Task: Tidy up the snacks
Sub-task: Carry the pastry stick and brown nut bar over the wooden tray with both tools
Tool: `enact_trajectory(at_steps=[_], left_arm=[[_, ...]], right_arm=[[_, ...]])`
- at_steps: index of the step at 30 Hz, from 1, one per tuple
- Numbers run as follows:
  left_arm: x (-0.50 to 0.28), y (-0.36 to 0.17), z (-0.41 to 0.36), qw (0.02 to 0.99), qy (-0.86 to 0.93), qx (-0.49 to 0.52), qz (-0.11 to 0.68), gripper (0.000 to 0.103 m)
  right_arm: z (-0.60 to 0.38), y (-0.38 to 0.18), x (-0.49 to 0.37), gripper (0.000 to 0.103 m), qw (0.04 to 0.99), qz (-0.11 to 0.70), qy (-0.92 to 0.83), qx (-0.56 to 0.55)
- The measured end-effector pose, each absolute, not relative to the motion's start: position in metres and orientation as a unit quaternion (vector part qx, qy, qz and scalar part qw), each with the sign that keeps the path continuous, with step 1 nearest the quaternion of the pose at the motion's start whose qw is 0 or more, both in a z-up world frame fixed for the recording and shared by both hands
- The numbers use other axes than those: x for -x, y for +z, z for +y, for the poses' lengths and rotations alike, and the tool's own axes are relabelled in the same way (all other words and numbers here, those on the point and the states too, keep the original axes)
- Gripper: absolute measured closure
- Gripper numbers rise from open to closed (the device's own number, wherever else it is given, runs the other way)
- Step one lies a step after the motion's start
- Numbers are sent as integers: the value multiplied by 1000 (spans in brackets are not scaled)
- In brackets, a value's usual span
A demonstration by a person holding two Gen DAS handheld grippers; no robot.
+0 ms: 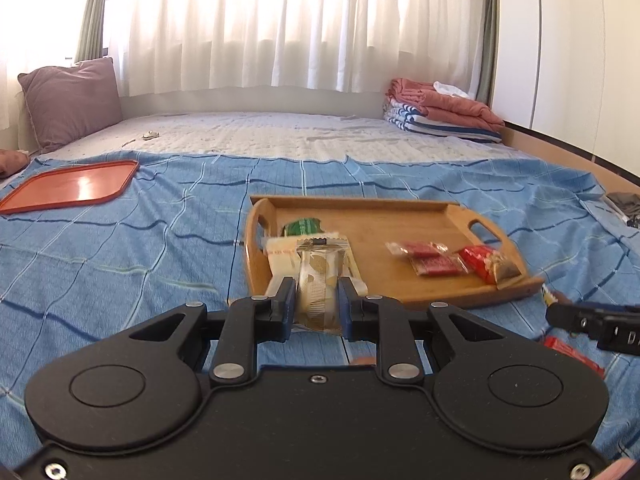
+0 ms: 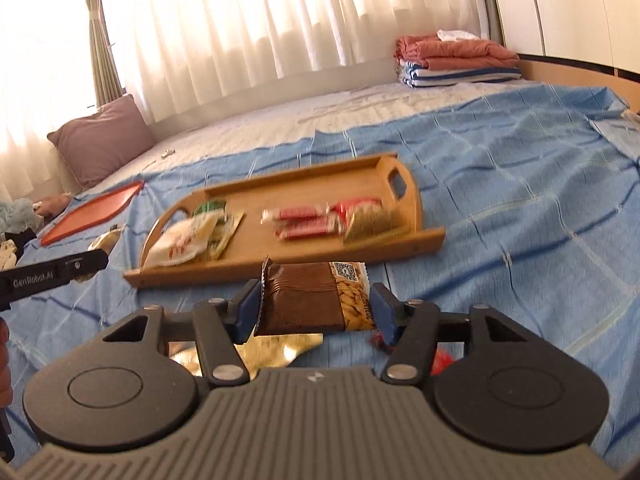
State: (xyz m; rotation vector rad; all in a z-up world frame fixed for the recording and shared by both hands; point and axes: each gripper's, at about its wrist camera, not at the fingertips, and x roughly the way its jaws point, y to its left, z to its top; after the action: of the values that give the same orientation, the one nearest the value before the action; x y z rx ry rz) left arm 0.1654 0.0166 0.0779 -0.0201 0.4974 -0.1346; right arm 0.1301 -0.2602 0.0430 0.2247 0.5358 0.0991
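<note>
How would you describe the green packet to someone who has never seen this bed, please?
On the blue checked bedspread lies a wooden tray with handle cut-outs. At its left end, beside the handle, sits the green packet, partly behind a white wrapper. It is the tray's only green one.

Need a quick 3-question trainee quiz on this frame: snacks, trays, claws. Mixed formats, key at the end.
1. True or false: the left claw is shut on a pale, translucent snack packet.
2. Multiple choice: the brown almond snack bar sits
A. on the wooden tray
B. between the right claw's pads
C. on the orange tray
3. Fill in: the red-wrapped snacks lie on the ___ tray, while the orange tray holds nothing visible.

Key: 1 true; 2 B; 3 wooden.
</note>
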Motion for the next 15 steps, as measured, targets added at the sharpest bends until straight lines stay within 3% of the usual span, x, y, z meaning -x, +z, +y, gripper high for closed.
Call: enact_trajectory(at_steps=[15], left_arm=[[-308,86,31,948,-67,45,308,82]], right_arm=[[-274,68,-258,42,953,282,28,-113]])
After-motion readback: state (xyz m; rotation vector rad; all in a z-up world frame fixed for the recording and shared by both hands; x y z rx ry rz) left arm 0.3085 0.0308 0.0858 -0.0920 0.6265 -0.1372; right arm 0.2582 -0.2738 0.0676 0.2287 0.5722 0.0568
